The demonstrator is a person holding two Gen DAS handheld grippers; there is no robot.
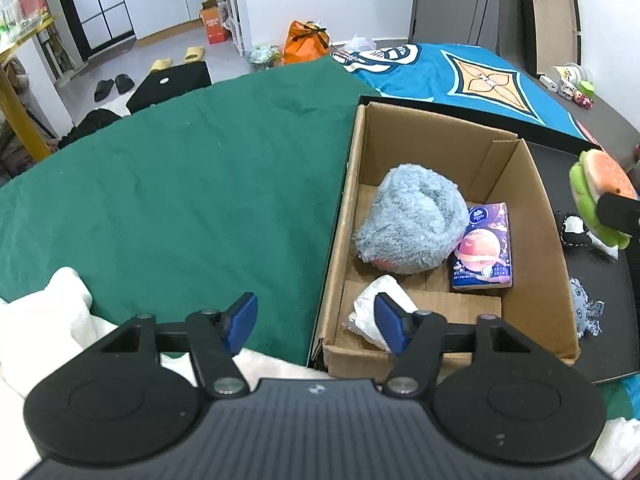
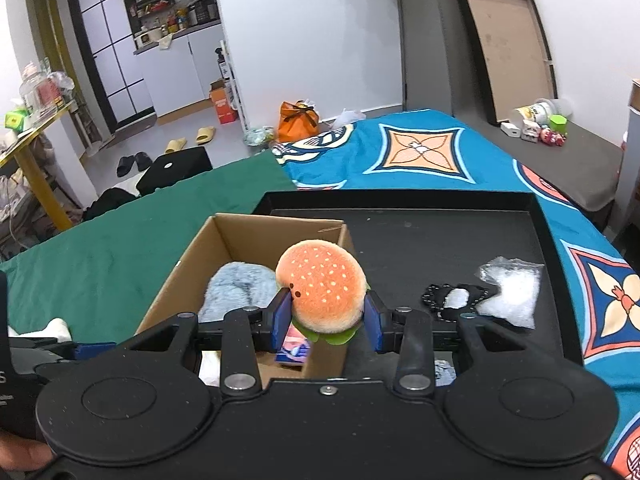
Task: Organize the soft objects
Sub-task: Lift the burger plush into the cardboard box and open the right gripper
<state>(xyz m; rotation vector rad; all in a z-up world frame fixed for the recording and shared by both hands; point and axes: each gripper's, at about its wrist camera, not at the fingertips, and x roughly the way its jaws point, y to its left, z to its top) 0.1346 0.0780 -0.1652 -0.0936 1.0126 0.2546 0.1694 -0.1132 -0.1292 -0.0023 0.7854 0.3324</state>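
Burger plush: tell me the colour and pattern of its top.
Orange bun with small pale dots like sesame seeds; the burger plush shows best in the right wrist view.

The left wrist camera looks steeply down along its fingers from close above the near-left corner of the cardboard box (image 1: 516,184), green cloth (image 1: 180,184) filling its left side. The right wrist camera sits on the box's right, tilted less steeply, taking in the black tray (image 2: 400,200) and the room beyond. Both views share the box, the cloth and the blue blanket (image 2: 420,160).
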